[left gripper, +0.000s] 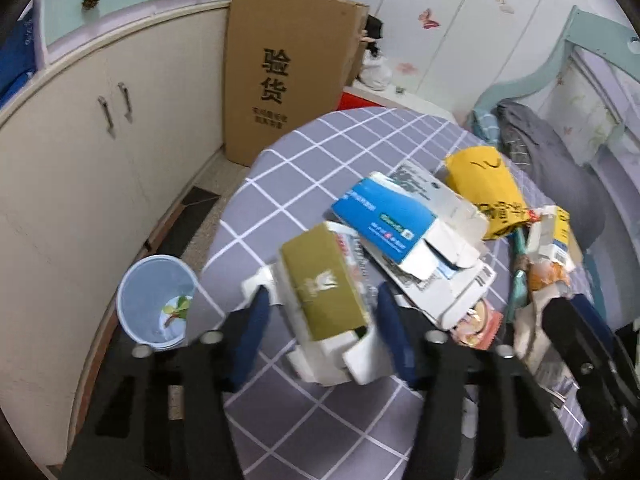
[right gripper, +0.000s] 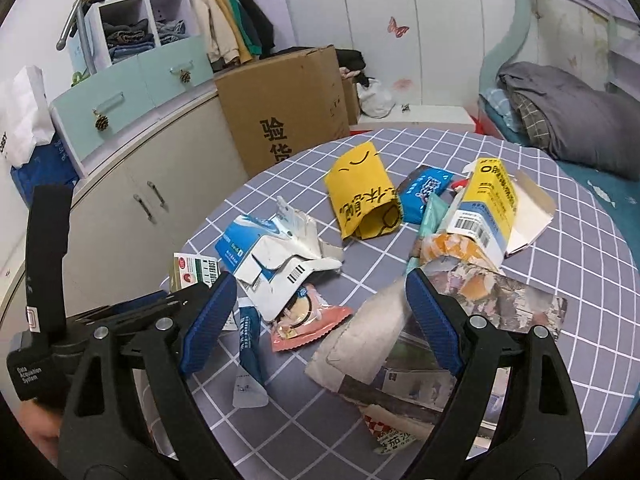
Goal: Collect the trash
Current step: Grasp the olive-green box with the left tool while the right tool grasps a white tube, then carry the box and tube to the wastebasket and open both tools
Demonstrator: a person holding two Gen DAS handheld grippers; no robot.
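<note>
- The left hand-held gripper (left gripper: 320,312) has its blue pads on both sides of an olive-green carton (left gripper: 324,284) near the left edge of the tabletop (left gripper: 320,148). I cannot tell if the pads already press on it or only stand beside it.
- The right hand-held gripper (right gripper: 320,312) hangs wide open over a crumpled grey paper bag (right gripper: 368,336), holding nothing.
- The other trash lies in a heap just beyond: a blue and white box (left gripper: 396,220) and a yellow bag (left gripper: 484,184).
- The light blue bin (left gripper: 156,300) stands on the floor, beside the tabletop on the left.
- In my judgement, the step is to grip the carton. It looks torn open and soft, so squeeze across its firm middle.
- Lift it straight up first, because the blue and white box lies very close.
- Then carry it over the bin before opening.
</note>
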